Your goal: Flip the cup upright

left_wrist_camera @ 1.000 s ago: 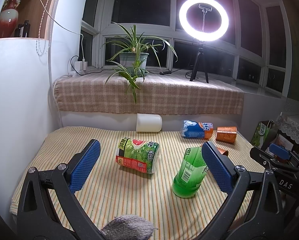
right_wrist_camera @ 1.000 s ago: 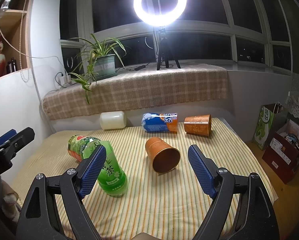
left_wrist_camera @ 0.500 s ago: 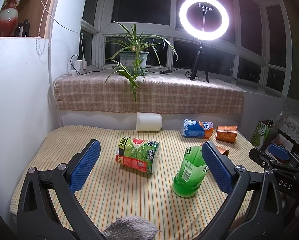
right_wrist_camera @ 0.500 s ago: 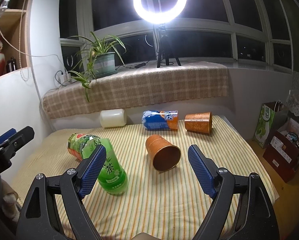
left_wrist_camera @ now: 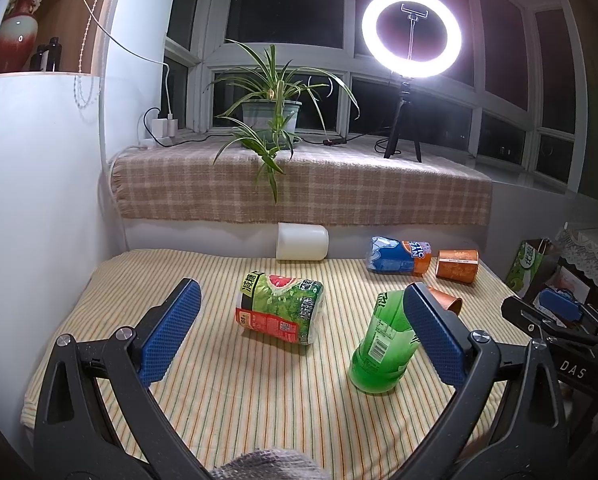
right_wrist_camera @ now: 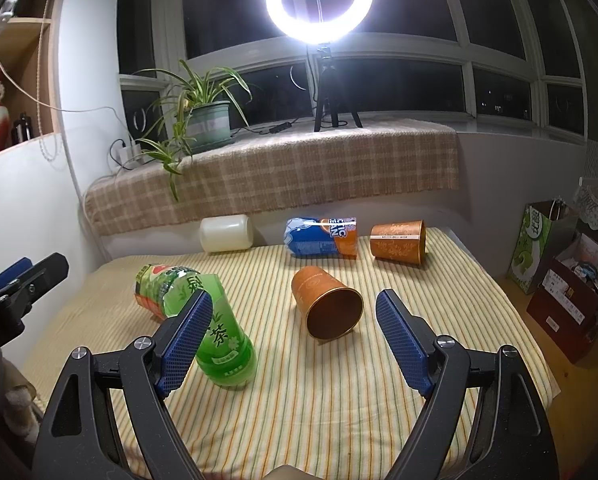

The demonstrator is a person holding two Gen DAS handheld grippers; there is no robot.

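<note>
Nothing moved | both claws wide, empty | green bottle [right_wrist_camera: 223,344] beside copper cup [right_wrist_camera: 327,304] lying sideways

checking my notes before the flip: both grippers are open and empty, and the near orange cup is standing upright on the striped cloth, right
Not quite. The near orange cup is not upright: it lies on its side on the striped cloth, its open mouth toward the camera, as the right wrist view shows. The rest holds: the left gripper and the right gripper are both open and empty.
</note>
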